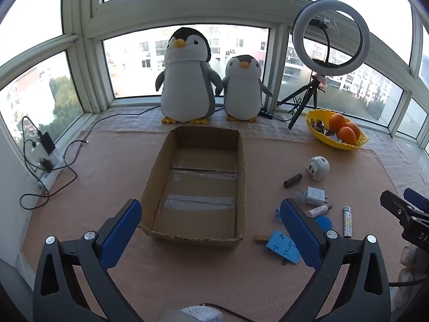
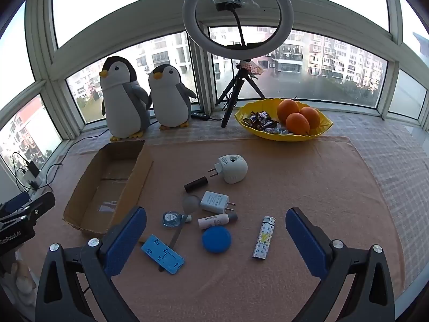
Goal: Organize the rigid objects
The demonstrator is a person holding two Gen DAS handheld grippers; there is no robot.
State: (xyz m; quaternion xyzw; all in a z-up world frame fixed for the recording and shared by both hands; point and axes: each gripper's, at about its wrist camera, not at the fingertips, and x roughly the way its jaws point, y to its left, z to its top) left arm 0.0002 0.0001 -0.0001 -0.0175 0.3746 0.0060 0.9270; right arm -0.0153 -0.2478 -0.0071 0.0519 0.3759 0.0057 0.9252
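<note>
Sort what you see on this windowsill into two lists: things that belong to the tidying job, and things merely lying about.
Belongs to the job:
cardboard box
plug-in night light
white charger
black cylinder
lighter
blue round lid
blue phone stand
white tube

Just lying about:
penguin plush toys
ring light
yellow fruit bowl
power strip

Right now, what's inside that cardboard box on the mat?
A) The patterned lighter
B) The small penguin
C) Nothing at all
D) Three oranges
C: the cardboard box shows only its bare taped floor, while the lighter and other small items lie on the mat beside it.
</note>
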